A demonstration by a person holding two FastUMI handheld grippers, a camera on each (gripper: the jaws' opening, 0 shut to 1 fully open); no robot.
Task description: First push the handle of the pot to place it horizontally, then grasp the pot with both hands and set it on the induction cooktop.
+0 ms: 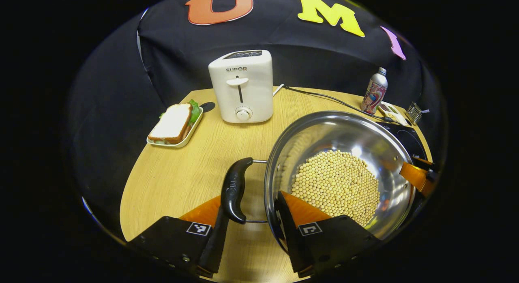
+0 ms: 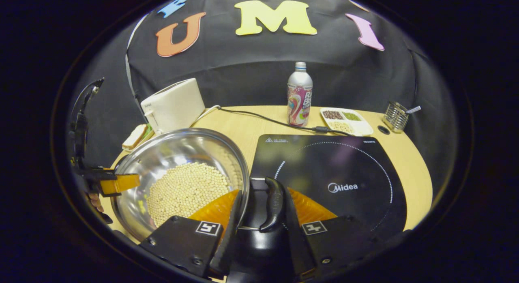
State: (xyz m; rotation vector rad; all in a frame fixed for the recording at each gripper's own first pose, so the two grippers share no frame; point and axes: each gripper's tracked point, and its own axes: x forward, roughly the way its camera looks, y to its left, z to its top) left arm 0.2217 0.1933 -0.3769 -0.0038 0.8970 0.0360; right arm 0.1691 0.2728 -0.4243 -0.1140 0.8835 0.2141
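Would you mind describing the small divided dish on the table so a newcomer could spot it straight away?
Start at the black induction cooktop on the wooden table. Just behind its far edge, between the tall metal bottle and the wire cutlery holder, lies a white rectangular dish. Unlike its neighbours, it is flat and split into compartments of dark, green and pale grains.

The pot (image 1: 338, 173) is hiding most of the induction cooktop (image 1: 405, 139); the far gripper (image 2: 117, 182) is covering part of its rim.
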